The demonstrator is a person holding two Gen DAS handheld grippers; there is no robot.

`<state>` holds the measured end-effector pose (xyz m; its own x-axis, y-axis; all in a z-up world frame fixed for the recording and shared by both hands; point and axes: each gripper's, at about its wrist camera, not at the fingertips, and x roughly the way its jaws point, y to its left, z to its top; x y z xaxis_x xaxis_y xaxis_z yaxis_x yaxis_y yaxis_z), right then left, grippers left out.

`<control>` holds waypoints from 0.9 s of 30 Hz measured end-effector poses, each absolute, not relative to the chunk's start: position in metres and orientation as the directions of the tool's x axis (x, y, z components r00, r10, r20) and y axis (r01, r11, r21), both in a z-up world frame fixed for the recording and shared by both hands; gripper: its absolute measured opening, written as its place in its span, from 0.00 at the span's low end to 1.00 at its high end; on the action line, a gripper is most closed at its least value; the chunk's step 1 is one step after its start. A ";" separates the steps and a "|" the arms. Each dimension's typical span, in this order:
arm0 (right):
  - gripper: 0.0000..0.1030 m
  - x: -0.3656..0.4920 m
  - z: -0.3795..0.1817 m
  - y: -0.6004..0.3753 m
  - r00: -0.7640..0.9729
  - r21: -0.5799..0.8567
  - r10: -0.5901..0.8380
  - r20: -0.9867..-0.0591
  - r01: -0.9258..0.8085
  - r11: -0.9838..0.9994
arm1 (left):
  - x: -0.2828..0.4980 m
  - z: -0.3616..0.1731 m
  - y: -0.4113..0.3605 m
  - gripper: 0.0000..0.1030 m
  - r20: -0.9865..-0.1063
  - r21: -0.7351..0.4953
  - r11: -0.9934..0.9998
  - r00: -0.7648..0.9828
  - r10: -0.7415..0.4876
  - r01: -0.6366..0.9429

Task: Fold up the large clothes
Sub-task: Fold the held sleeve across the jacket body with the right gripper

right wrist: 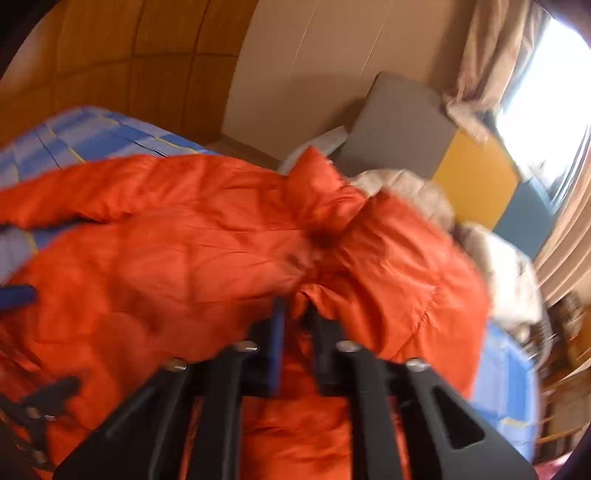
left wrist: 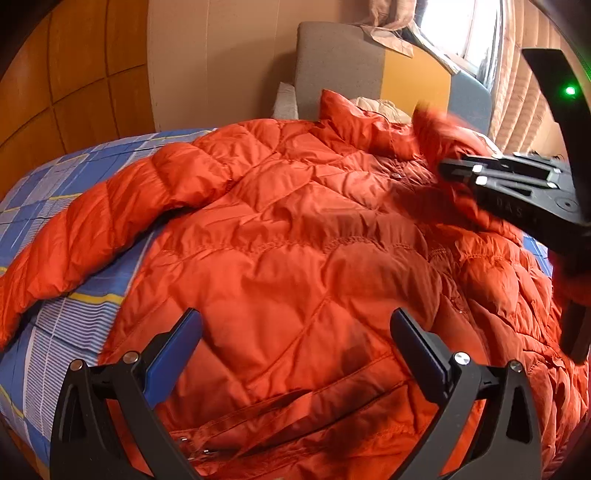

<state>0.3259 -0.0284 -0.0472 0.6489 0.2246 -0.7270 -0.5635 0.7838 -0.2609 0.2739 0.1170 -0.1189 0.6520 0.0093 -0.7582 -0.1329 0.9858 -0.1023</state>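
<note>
1. Here, an orange quilted puffer jacket (left wrist: 295, 236) lies spread front side up across a bed covered by a blue checked sheet (left wrist: 55, 206) with thin yellow lines.
2. One sleeve (left wrist: 92, 221) stretches out to the left over the sheet, away from the body of the jacket.
3. The collar (left wrist: 343, 110) stands up at the far end, near a headboard (left wrist: 369, 70) made of grey, yellow and blue panels.
4. A pale cream garment (right wrist: 498, 266) lies on the bed beyond the jacket, just beside the headboard.
5. The left gripper (left wrist: 295, 347) hovers over the lower front of the jacket; its two blue-padded fingers (left wrist: 173, 354) stand wide apart with nothing between them.
6. The right gripper (right wrist: 297, 332) is over the jacket's other side, seen in the left wrist view as a black frame with a green light at the right edge.
7. In its own blurred view, its jaws stand narrowly apart, and orange fabric of the folded-over sleeve (right wrist: 399, 266) lies between and over the fingertips.
8. Whether the pads actually press on that fabric cannot be told from the blur.
9. Wooden wall panels (left wrist: 55, 74) sit at the left, a beige wall behind, and a bright window (left wrist: 458, 26) with curtains at the right.
</note>
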 end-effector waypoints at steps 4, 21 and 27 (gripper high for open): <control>0.59 0.322 -0.048 -0.033 0.603 -0.136 0.285 -0.745 -0.555 0.821 | 0.271 -0.119 0.124 0.98 -0.754 -0.112 0.982 0.657 0.014 -0.150; 0.59 0.296 -0.070 -0.129 0.605 -0.038 0.146 -0.783 -0.282 0.959 | 0.275 -0.114 0.115 0.92 -0.745 -0.113 0.986 0.667 -0.004 -0.121; 0.59 0.298 -0.065 -0.176 0.640 -0.048 0.043 -0.767 -0.124 0.991 | 0.291 -0.104 0.098 0.78 -0.733 -0.171 0.984 0.674 -0.097 -0.044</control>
<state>0.2984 -0.1755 -0.0649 0.6404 0.0432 -0.7668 -0.1239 0.9912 -0.0477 0.2913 0.0984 -0.1041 0.6736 -0.0972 -0.7327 -0.0438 0.9843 -0.1709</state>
